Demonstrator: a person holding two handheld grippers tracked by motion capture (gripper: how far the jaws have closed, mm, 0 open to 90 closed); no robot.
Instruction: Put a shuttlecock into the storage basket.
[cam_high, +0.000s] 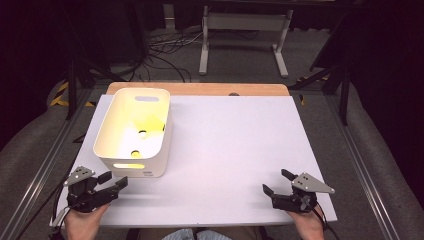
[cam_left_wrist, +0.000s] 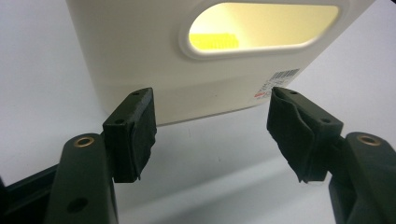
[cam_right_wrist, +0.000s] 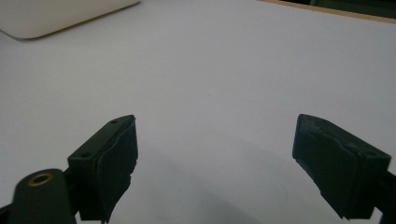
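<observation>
Bin (cam_high: 134, 131), cream-white plastic with rounded corners and a slot handle in each end wall, is seen on the left half of the white table (cam_high: 235, 150), its long axis running away from the person. Yellow contents (cam_high: 145, 125) are lit inside it; what they are cannot be told. A barcode label (cam_left_wrist: 279, 80) is stuck low on the near end wall.

Left gripper (cam_high: 111, 182) is held just in front of that near wall, jaws spread wide with nothing between them. In the left gripper view the pads (cam_left_wrist: 140, 135) stand short of the wall, not touching it, below the handle slot (cam_left_wrist: 261, 25).

Right gripper (cam_high: 278, 182) is held low over the bare table at the near right, well apart from the bin. Its jaws are likewise spread wide and empty, with only white surface seen between them.
</observation>
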